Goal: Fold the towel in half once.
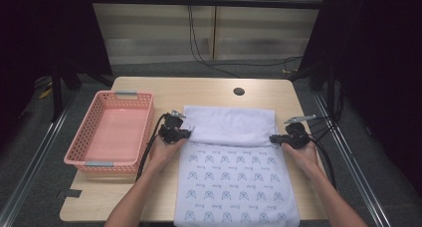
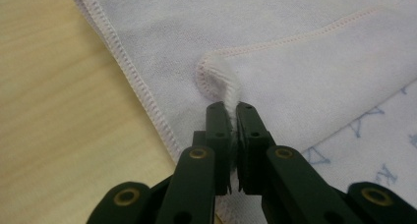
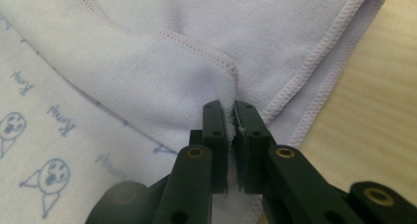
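On the wooden table (image 1: pixel 209 90) in front of you lies a white towel (image 1: pixel 234 187), printed with small blue cartoon figures on the part nearest you. Its far part is folded over toward you, so a plain white band (image 1: pixel 231 125) lies across the top with the printed side hidden beneath it.

Your left gripper (image 1: pixel 174 132) sits at the left end of that folded band, your hand (image 1: pixel 161 152) behind it. From the left gripper view, the left gripper (image 2: pixel 230 108) has its jaws pinched tight on the stitched hem (image 2: pixel 221 81) of the towel, with the cloth rising in a small ridge from between them. Bare table (image 2: pixel 59 101) shows to one side there, and the printed layer lies under the folded edge.

Your right gripper (image 1: pixel 288 139) holds the opposite end of the band, at the right edge of the towel. In the right gripper view, the right gripper (image 3: pixel 231 108) is likewise closed on the hemmed corner (image 3: pixel 223 71), the fabric squeezed thin between the jaws, with the printed part (image 3: pixel 44 145) to one side and table wood (image 3: pixel 373 101) to the other.

Both grippers are level with each other across the towel's width, and the folded edge runs fairly straight between them.

Beside your left hand, just off the towel, stands a pink plastic basket (image 1: pixel 89 157) with grey handles.
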Demonstrator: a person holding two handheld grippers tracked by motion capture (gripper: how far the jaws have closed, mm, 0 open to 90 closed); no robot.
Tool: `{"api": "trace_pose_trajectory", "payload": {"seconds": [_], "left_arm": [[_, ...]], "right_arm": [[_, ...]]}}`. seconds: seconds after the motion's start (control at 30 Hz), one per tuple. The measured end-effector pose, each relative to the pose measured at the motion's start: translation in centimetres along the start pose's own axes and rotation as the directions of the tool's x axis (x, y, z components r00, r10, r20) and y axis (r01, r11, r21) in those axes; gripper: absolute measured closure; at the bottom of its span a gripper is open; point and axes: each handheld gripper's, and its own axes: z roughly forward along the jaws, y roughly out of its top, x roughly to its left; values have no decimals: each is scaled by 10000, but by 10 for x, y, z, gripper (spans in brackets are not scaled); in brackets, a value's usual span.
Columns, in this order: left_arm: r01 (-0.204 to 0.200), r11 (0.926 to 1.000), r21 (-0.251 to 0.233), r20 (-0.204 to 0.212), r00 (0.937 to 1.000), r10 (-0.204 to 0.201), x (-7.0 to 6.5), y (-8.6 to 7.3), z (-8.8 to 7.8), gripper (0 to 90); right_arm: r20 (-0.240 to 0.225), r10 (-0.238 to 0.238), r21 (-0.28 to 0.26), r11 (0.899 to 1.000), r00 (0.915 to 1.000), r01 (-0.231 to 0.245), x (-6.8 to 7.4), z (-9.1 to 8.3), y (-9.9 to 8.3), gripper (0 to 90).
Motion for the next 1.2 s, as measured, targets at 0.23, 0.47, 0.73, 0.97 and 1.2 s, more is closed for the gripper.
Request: {"api": "trace_pose_trajectory", "payload": {"seconds": [0.23,0.47,0.73,0.97,1.2], "left_arm": [[420,9990,-161,-228,9988,-424,25,23,19,860],[486,9987,-127,-452,9978,-491,38,38,30,859],[991,9933,-598,-39,9950,-995,34,33,25,862],[375,9837,-1761,367,9988,-315,22,50,-20,861],[452,9564,-2884,727,9970,-252,13,57,-66,861]], "right_arm": [[133,751,-150,9971,9971,-749,-20,24,26,848],[512,1475,-308,9888,9877,-1461,-31,40,44,849],[418,2058,-678,9769,9777,-2027,-37,44,50,849],[-196,1854,-2124,9595,9825,-1853,-43,-1,67,849],[-668,1398,-3167,9360,9879,-1538,-38,-45,82,849]]}}
